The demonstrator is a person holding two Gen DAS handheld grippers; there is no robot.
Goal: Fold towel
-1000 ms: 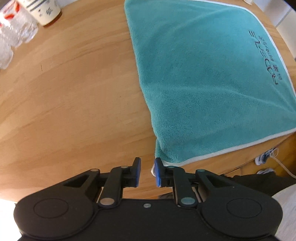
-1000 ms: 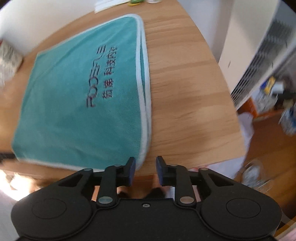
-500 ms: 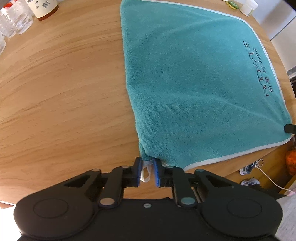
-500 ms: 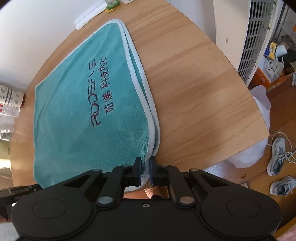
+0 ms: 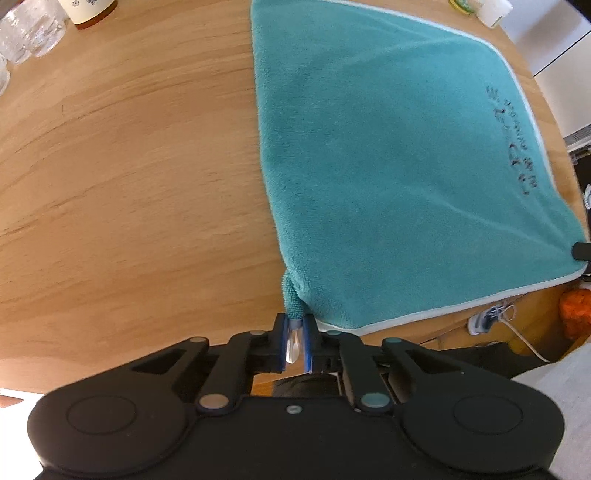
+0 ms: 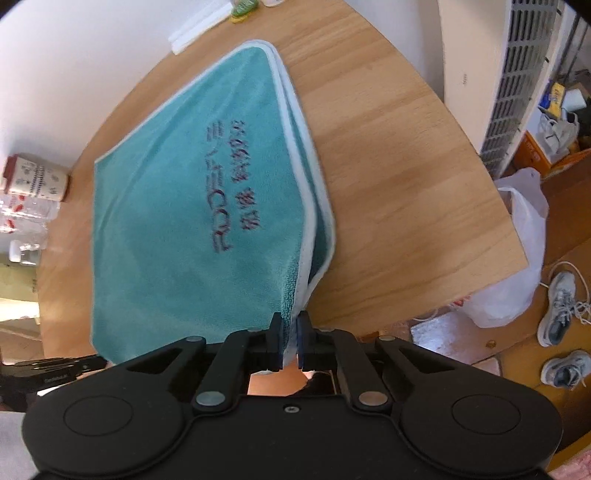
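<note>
The teal towel (image 5: 399,177) lies on the round wooden counter (image 5: 129,166), already doubled over: in the right wrist view two white-piped edges (image 6: 308,206) run stacked along its right side, with dark embroidered lettering (image 6: 236,184) on the top layer. It is plush, soft and limp, light enough to lift by its corners, and judging by the sag near each grip it will droop and crease wherever it is not held. The pile should give the pads good purchase, so slipping seems unlikely; the likelier trouble is the two layers sliding apart if only one is caught.

The near corners are the sensible places to take it, and both are taken. The left tongs (image 5: 295,341) are pressed together on the near-left corner, where the cloth bunches into a small roll and a pale loop shows between the pads. The right tongs (image 6: 290,339) are pinching the near-right corner at the piping, and whether both layers are caught I cannot tell.

Outward, a paper cup (image 6: 35,177) and clear glassware (image 5: 31,35) stand at the far left of the counter, well apart from the towel. Shoes (image 6: 563,306) and a white plastic bag (image 6: 517,254) lie on the floor to the right.
</note>
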